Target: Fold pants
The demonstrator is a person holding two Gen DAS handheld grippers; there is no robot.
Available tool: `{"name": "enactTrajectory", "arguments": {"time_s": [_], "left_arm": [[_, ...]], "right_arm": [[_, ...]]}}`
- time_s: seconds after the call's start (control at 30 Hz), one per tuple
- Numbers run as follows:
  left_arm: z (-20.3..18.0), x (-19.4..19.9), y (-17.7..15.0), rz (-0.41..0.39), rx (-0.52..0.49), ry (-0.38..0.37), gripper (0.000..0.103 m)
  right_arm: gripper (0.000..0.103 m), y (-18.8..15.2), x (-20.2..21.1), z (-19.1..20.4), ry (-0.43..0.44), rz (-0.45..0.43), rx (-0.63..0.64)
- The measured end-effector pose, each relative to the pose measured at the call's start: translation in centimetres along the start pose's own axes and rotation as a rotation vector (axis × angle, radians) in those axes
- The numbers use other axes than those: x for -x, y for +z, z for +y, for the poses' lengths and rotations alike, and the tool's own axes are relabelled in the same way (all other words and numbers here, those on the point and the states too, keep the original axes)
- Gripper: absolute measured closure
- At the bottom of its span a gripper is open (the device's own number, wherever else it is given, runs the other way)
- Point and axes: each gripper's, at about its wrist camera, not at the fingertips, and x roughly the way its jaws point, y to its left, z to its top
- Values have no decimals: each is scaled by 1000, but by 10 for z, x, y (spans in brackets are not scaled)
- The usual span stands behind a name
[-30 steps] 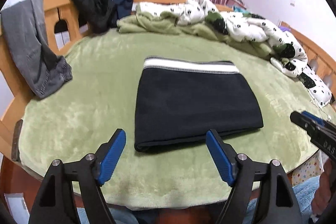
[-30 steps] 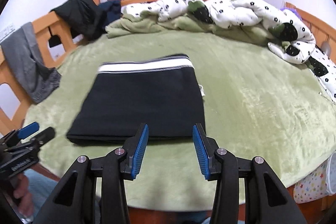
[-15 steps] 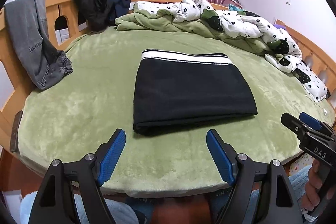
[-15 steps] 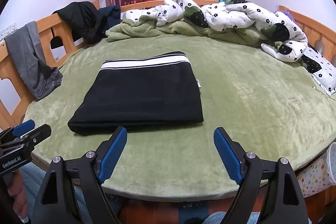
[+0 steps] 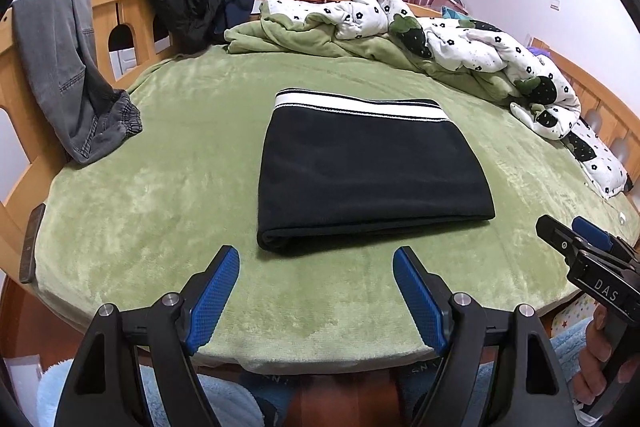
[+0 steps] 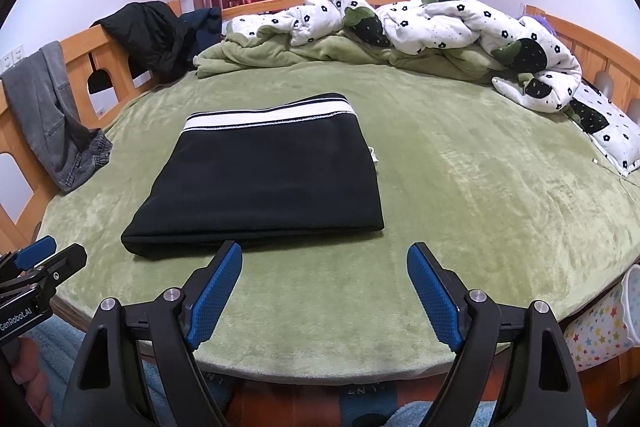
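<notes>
Black tongs [image 5: 316, 279], blue textured pads [image 6: 216, 291], silver screws

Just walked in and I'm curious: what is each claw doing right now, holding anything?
Left claw: open, holding nothing, short of the folded black pants.
Right claw: open, holding nothing, also short of the pants.
</notes>
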Motion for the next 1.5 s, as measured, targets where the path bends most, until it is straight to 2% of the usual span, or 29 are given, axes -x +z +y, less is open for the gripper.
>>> {"name": "enactTrajectory", "arguments": {"time_s": [1.5], "left_arm": [[1, -3, -2, -2, 7, 9, 25]], "right_arm": [[19, 2, -2, -12, -21, -9, -20]]}}
